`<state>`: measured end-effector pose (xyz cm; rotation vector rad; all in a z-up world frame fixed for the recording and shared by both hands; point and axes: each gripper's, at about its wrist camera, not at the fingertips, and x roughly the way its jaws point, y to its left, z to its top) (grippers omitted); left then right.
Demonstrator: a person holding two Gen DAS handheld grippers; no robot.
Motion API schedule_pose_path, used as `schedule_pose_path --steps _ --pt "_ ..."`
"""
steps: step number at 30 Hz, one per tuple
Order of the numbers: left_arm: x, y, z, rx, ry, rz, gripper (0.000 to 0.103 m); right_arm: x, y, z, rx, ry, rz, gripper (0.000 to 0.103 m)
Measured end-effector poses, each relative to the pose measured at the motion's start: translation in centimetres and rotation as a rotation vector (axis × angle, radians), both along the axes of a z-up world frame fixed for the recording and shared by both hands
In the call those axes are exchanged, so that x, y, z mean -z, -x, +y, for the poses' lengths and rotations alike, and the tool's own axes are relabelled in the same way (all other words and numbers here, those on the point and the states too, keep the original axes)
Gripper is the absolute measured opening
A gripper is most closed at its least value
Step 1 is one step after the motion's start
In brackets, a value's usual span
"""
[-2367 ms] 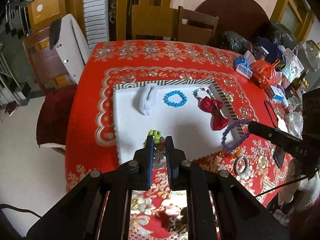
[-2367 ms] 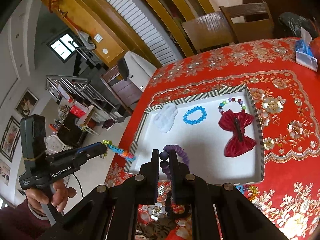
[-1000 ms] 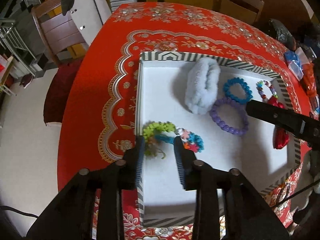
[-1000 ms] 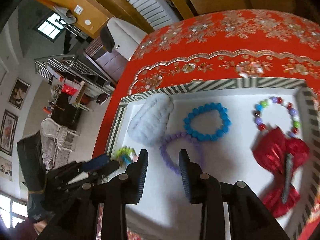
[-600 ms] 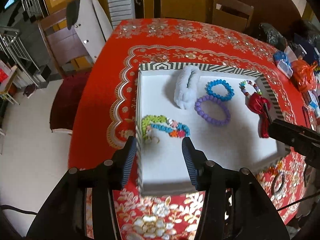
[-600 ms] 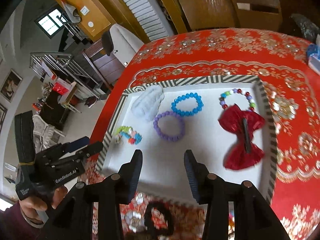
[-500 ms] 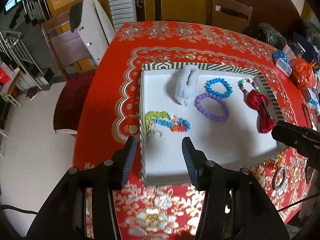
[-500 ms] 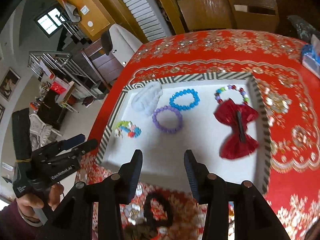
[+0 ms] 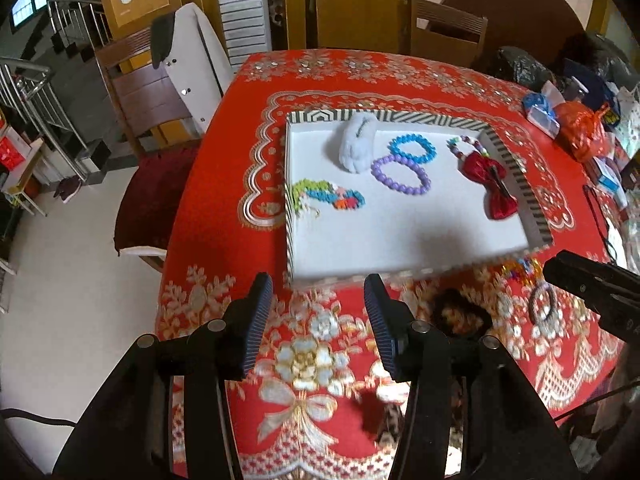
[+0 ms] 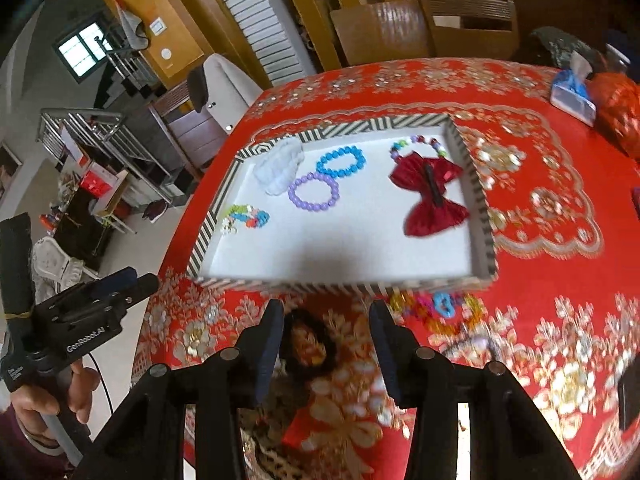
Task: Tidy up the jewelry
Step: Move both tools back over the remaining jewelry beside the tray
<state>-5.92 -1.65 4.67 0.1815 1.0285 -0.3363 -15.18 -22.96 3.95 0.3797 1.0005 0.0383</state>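
Both hand-held grippers, left (image 9: 318,292) and right (image 10: 326,320), jaws apart, empty: bracelets lie in tray (image 9: 420,270); black scrunchie (image 10: 306,346) on tabletop (image 9: 224,152) probably next.

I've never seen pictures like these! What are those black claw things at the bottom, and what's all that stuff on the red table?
Those claws are grabbers that a person holds, one in each hand, each with a little camera looking along its two fingers. One picture looks out from the left gripper, the other from the right gripper. Both are open and hold nothing. On the red tablecloth stands a striped tray with a purple bracelet, a blue bracelet, a red bow, a colourful bracelet and a white fluffy scrunchie. A black scrunchie lies outside the tray.
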Motion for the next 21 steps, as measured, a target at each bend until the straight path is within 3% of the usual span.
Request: schedule_pose_path --steps 21 --pt "-0.7 6.2 0.9 0.059 0.029 0.003 0.061 0.2 7.5 -0.1 0.064 0.005 -0.01 0.048"
